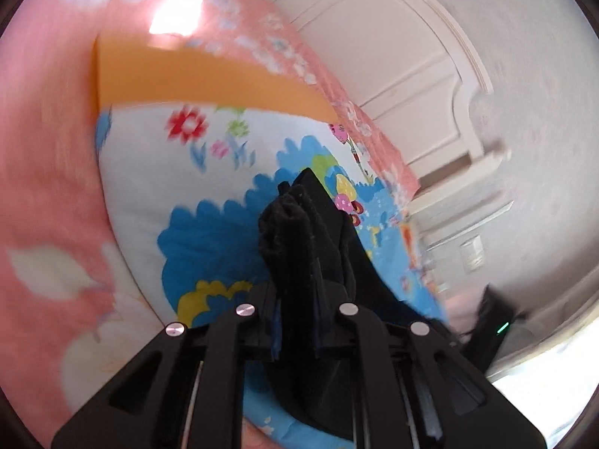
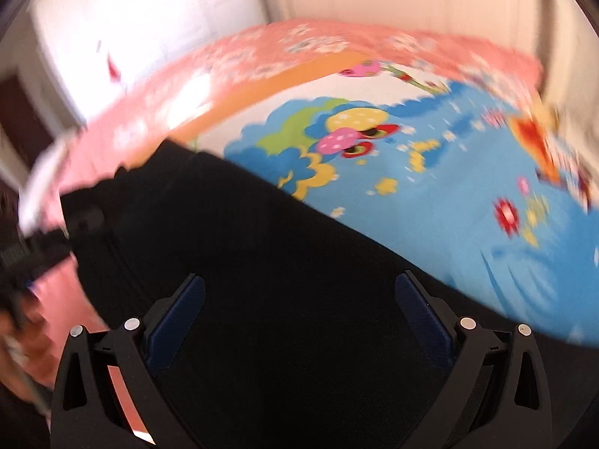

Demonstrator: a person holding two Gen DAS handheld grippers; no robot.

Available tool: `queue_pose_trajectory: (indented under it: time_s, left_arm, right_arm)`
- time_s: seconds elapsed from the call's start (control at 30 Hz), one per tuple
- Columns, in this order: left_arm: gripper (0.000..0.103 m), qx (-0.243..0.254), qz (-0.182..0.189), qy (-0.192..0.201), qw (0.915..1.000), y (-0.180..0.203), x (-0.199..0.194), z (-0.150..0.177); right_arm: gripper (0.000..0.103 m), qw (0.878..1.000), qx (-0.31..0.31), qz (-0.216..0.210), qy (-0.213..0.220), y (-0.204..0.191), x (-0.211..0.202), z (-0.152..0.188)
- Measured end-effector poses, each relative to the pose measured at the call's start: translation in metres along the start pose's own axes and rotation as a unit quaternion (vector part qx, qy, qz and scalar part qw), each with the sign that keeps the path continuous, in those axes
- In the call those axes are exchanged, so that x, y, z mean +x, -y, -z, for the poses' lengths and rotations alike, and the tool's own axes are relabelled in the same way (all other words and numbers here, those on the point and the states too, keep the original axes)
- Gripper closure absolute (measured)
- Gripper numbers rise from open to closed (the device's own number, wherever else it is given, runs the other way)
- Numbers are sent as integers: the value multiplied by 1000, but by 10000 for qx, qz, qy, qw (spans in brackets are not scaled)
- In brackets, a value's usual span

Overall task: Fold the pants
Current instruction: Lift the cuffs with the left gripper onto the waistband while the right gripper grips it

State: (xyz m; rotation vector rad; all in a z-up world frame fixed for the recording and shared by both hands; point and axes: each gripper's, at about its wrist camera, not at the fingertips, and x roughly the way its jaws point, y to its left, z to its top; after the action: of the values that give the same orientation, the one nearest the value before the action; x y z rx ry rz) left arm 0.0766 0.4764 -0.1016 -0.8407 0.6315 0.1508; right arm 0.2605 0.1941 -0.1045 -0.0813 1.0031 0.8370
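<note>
The black pants (image 2: 224, 224) lie spread on a cartoon-print blanket (image 2: 449, 187) on the bed. My left gripper (image 1: 295, 205) is shut on a bunched edge of the pants (image 1: 284, 232), and the cloth hangs from it down to the right. In the right wrist view my right gripper (image 2: 299, 277) stands open just above the flat black cloth. Its blue pads (image 2: 179, 314) are far apart with nothing pinched between them. Both views are blurred.
The blanket has a blue and white print with an orange band (image 1: 194, 75) and lies on a pink flowered bedspread (image 1: 45, 168). White panelled doors (image 1: 393, 48) stand beyond the bed. A dark object with a green light (image 1: 498, 329) shows at the left wrist view's right edge.
</note>
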Motion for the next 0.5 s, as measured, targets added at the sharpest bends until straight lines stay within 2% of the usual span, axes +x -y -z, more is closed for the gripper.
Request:
queue_pose_trajectory:
  time_s: [0.07, 0.1, 0.17, 0.23, 0.27, 0.3, 0.33, 0.37, 0.43, 0.47, 0.5]
  left_arm:
    - [92, 863, -497, 193, 9948, 43, -13, 5]
    - [92, 1412, -796, 328, 9862, 71, -19, 11]
    - [92, 2432, -1281, 594, 9596, 123, -25, 30]
    - [92, 3568, -1663, 906, 9148, 182, -25, 68]
    - [92, 4084, -1769, 1021, 8897, 208, -20, 93]
    - [92, 4467, -1798, 1065, 8699, 228, -14, 113]
    - [92, 4965, -1792, 1079, 8424, 249, -6, 143]
    - [92, 5465, -1822, 1078, 8102, 264, 5, 176]
    - [91, 6235, -1831, 967, 7539, 280, 25, 237]
    - [91, 6541, -1782, 832, 7304, 284, 36, 266]
    - [91, 6737, -1761, 718, 7141, 284, 44, 286]
  right_arm:
    - [5, 9927, 952, -739, -97, 40, -29, 10]
    - [5, 9860, 1294, -1048, -79, 56, -41, 16]
    - [5, 9645, 2150, -1532, 22, 98, -68, 36]
    - [5, 9477, 2641, -1789, 134, 126, -89, 55]
    - [5, 9408, 2802, -1898, 161, 139, -100, 65]
    - [5, 9363, 2931, -1923, 208, 150, -109, 73]
    - [5, 9330, 3042, -1902, 298, 159, -118, 80]
    - [5, 9313, 3139, -1795, 429, 171, -131, 91]
    - [25, 9393, 3035, -1545, 425, 180, -146, 99]
    - [32, 9473, 2914, -1276, 380, 181, -152, 102]
    - [32, 9519, 2859, -1035, 369, 182, -157, 104]
